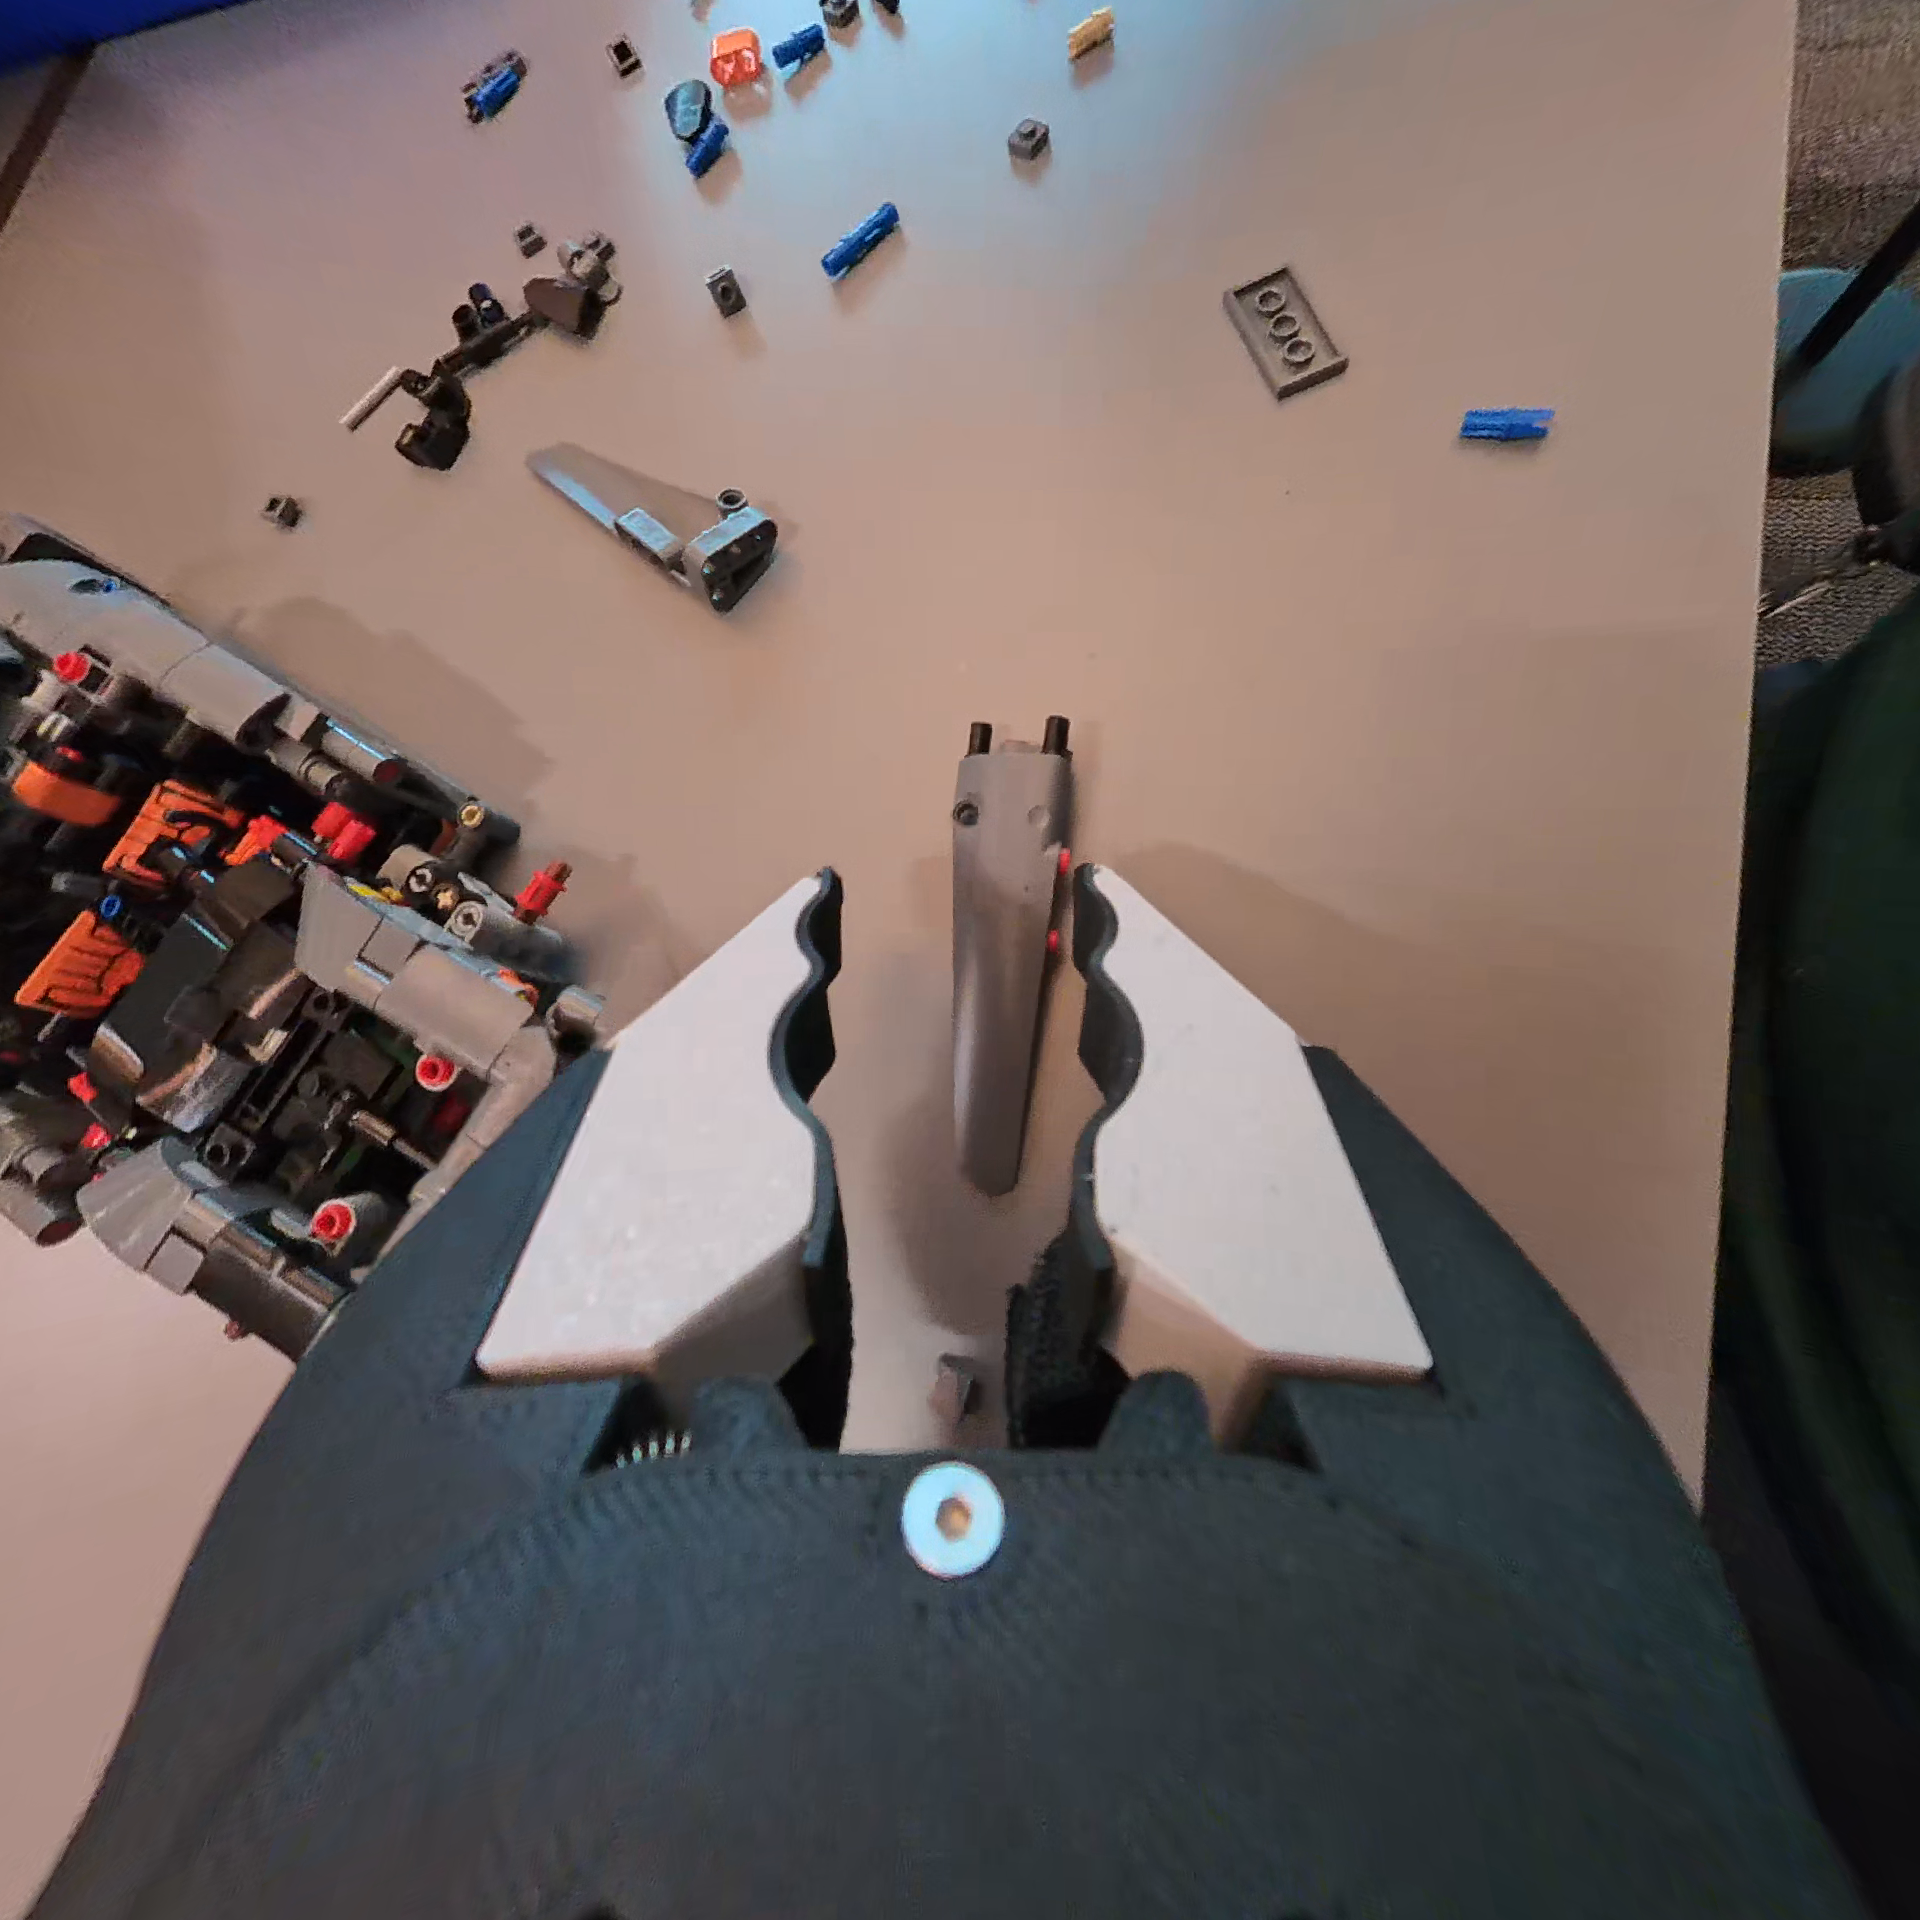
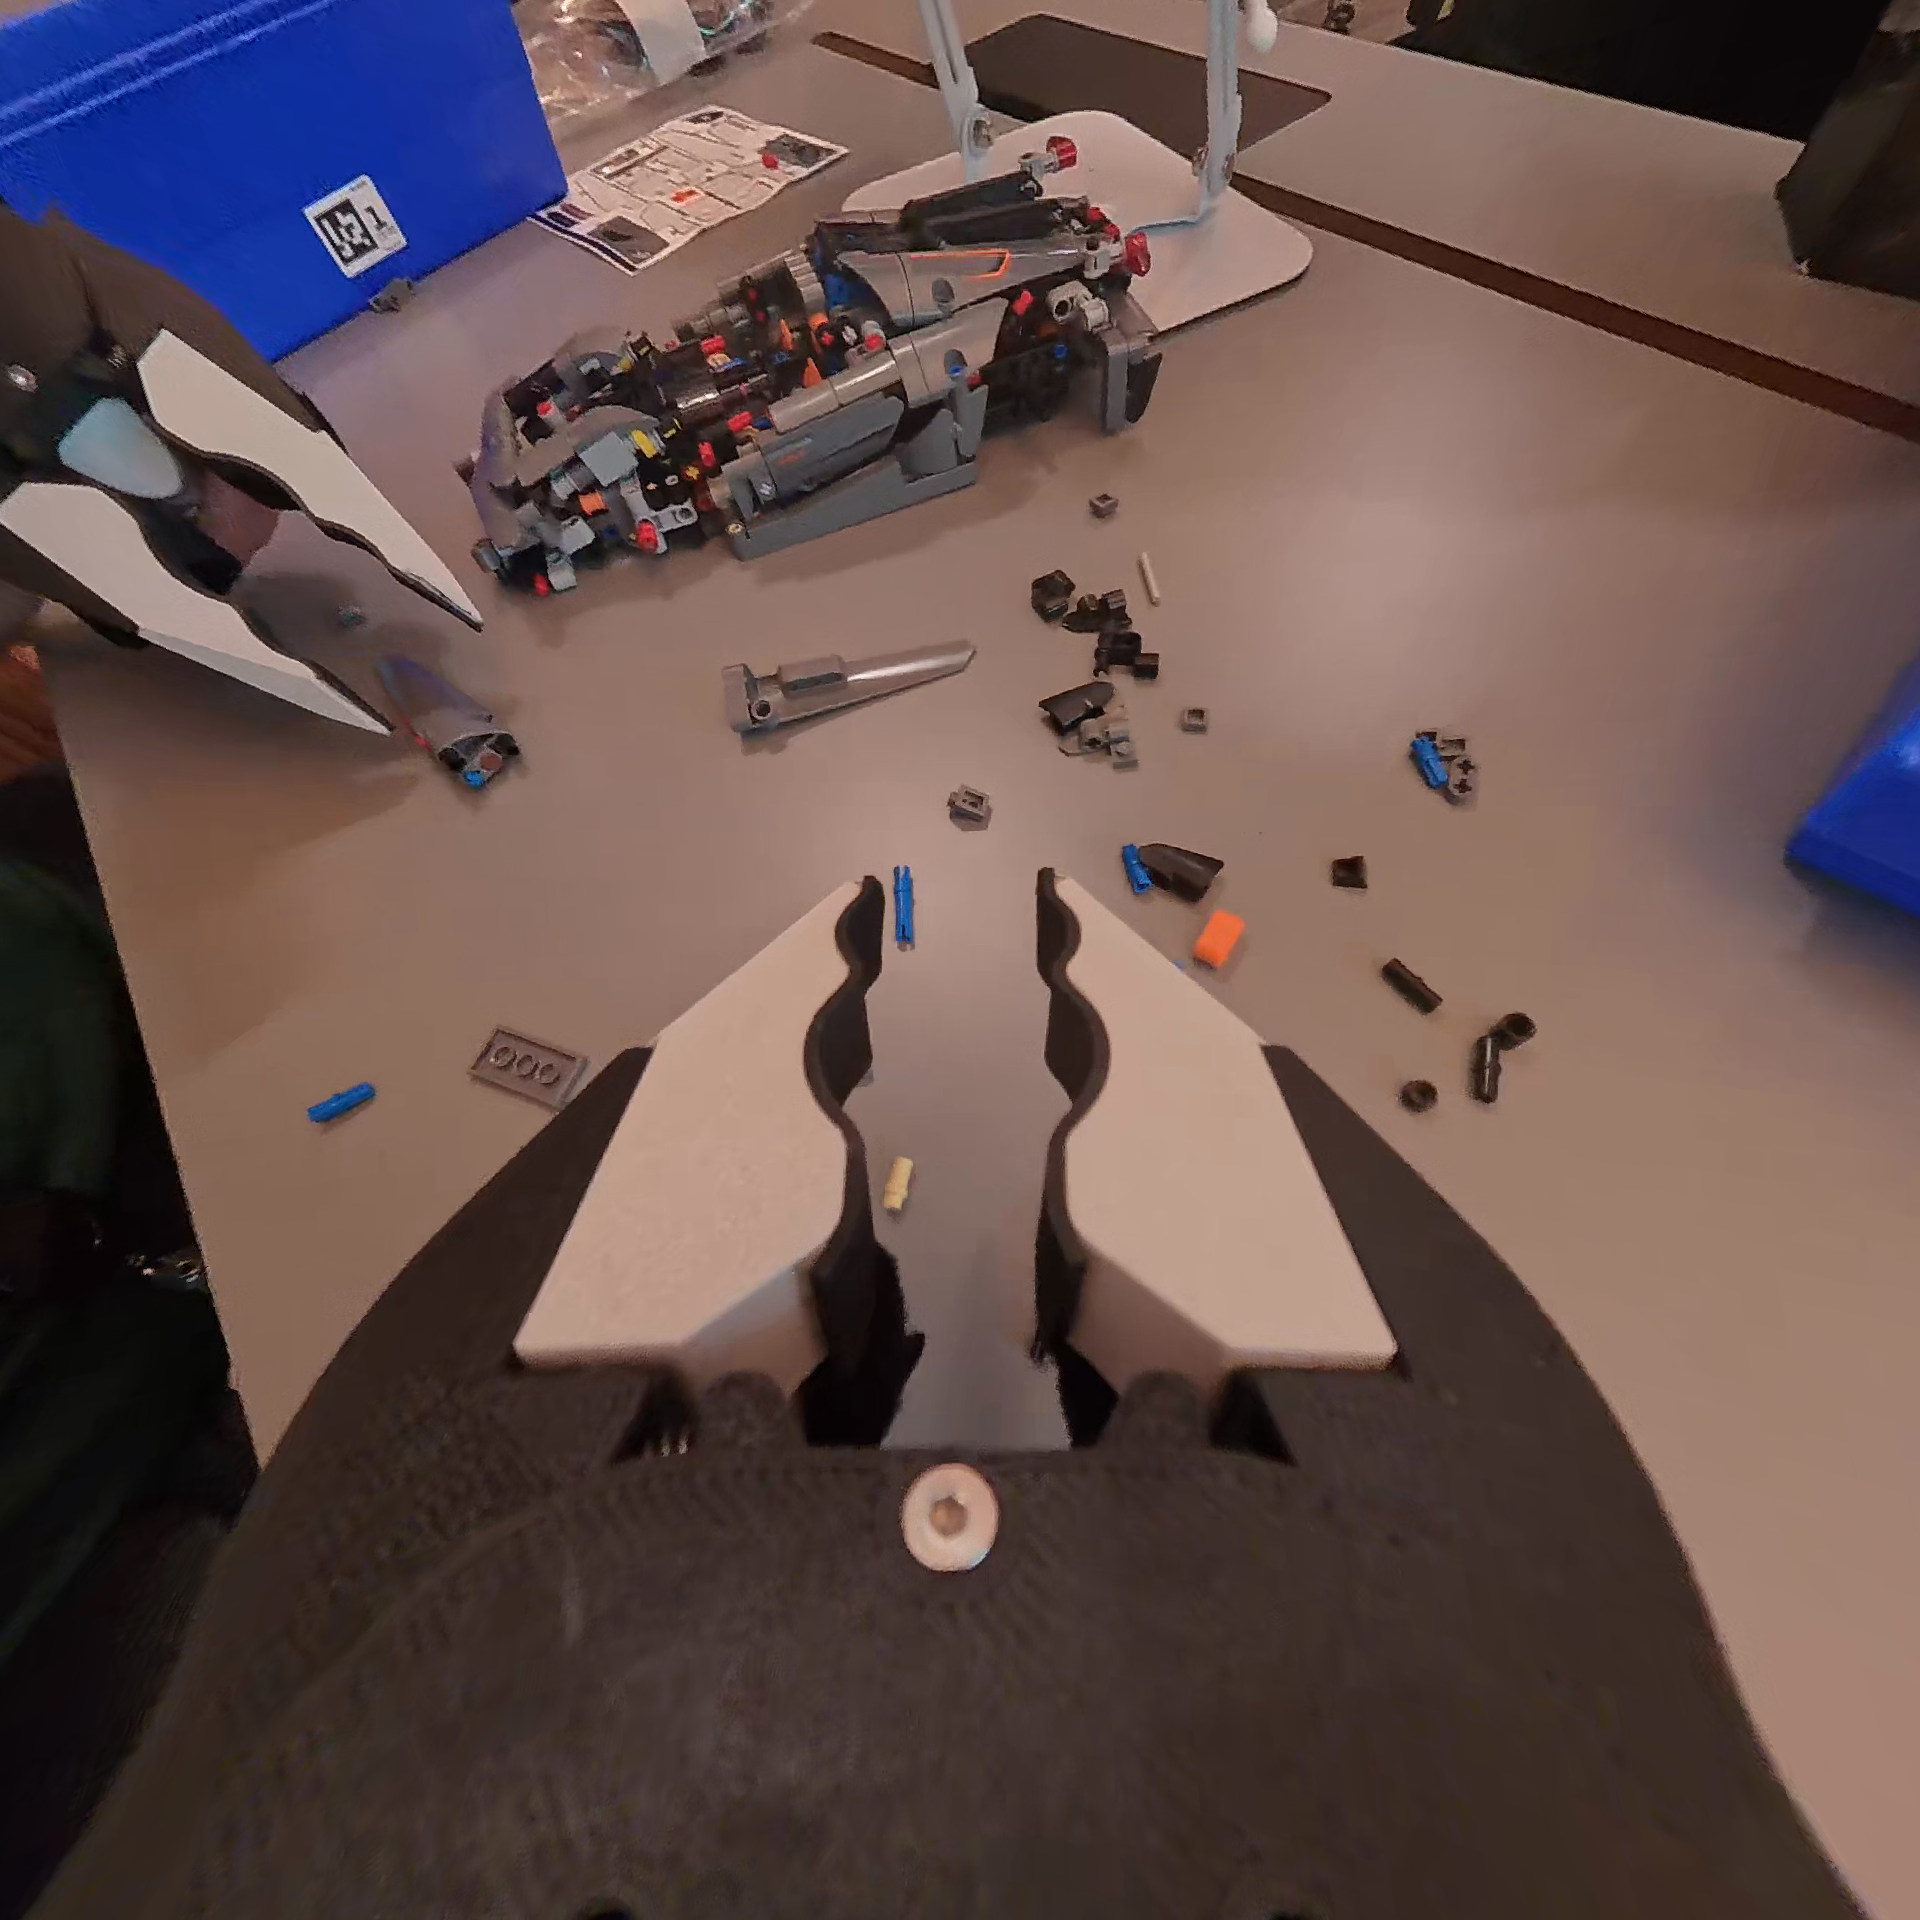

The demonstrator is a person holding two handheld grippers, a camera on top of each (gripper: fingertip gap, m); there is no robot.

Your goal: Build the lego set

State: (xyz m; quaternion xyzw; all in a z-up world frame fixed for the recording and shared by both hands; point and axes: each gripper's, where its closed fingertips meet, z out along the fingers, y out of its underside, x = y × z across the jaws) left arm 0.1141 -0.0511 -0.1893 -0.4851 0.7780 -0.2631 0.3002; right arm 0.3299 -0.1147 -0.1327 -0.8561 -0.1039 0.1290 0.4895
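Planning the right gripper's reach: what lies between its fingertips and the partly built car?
In the right wrist view, between the right gripper and the car model: a blue pin, a small grey piece and a long grey panel assembly on the table.

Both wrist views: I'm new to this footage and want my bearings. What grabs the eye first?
The half-built grey Lego model studded with red and orange parts dominates the table's far side. Nearer, the open left gripper straddles a grey tapered panel piece. Loose blue pins and black bits lie scattered ahead of the open right gripper.
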